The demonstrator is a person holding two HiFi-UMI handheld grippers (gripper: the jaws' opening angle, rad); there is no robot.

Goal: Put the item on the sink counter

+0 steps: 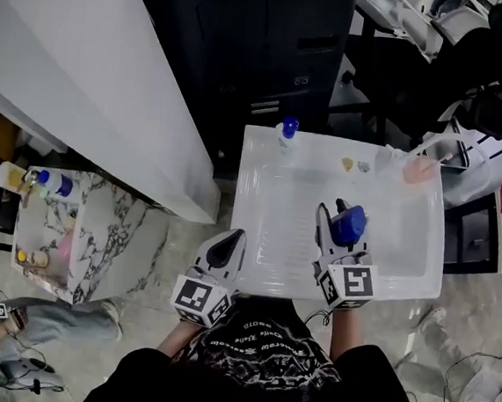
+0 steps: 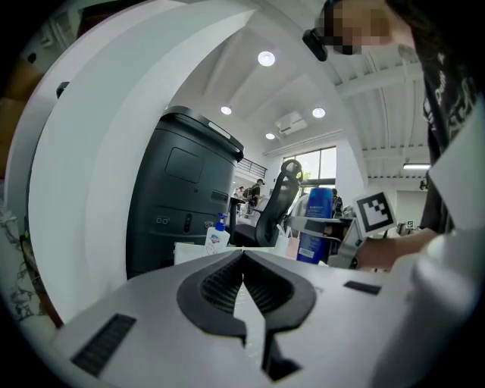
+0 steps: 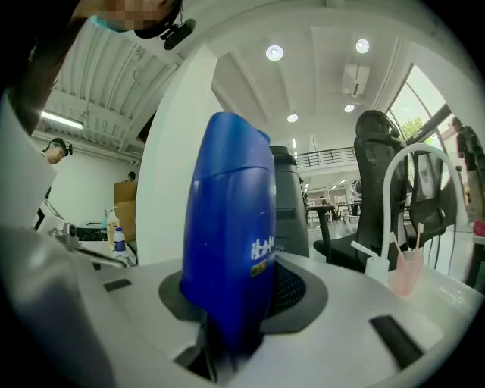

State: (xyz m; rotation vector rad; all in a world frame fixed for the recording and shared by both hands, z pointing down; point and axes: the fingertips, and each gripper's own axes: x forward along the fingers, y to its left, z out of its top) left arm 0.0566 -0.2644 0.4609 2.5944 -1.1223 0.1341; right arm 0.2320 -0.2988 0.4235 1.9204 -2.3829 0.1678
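I have the blue bottle (image 3: pixel 227 250) clamped upright between the jaws of my right gripper (image 1: pixel 341 226), the pads pressing on its lower body. From the head view the bottle (image 1: pixel 348 224) sits over the near half of the white sink counter (image 1: pixel 262 179); I can't tell whether its base touches the surface. My left gripper (image 1: pixel 226 251) is at the counter's near left corner, jaws pressed together with nothing between them (image 2: pixel 244 254). At the counter's far edge stand a pump bottle (image 1: pixel 286 133) and, to the right, a pink cup (image 1: pixel 419 169) beside the arched white faucet (image 3: pixel 394 189). A marble-topped stand (image 1: pixel 98 234) is well off to the left.
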